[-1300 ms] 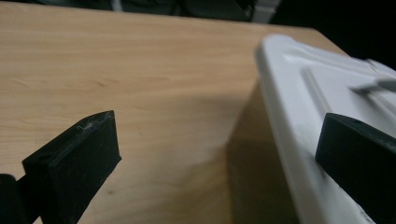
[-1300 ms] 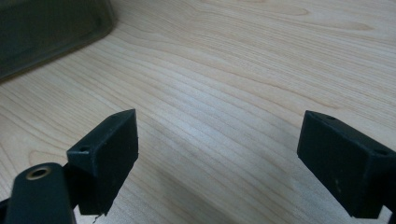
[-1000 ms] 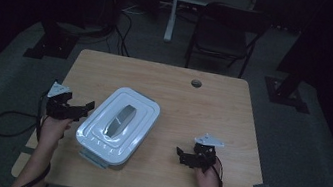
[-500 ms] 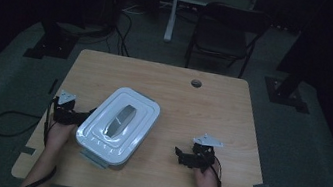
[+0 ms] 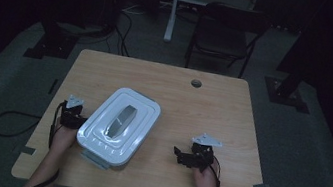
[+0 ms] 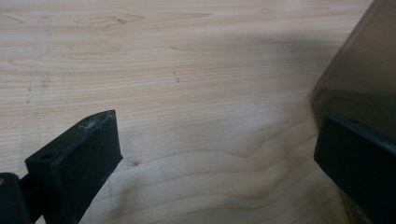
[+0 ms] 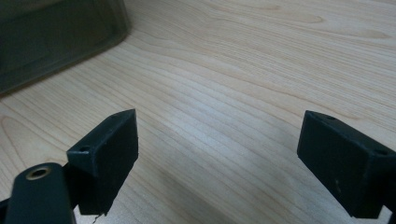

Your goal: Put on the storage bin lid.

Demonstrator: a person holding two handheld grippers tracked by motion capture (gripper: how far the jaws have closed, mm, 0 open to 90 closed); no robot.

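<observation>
No writing is legible on the lidded plastic container point(image 5: 118, 126), which sits diagonally at the wooden table's point(image 5: 213, 106) front-left. The left gripper point(image 5: 80, 119) – jaws wide apart – is just beside its wall; the right gripper point(image 5: 177, 155) – also spread – lies well apart on bare wood.

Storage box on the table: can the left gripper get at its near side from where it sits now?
Probably yes. The left gripper is open right beside the box, and the bare table between its jaws shows nothing blocking.
</observation>
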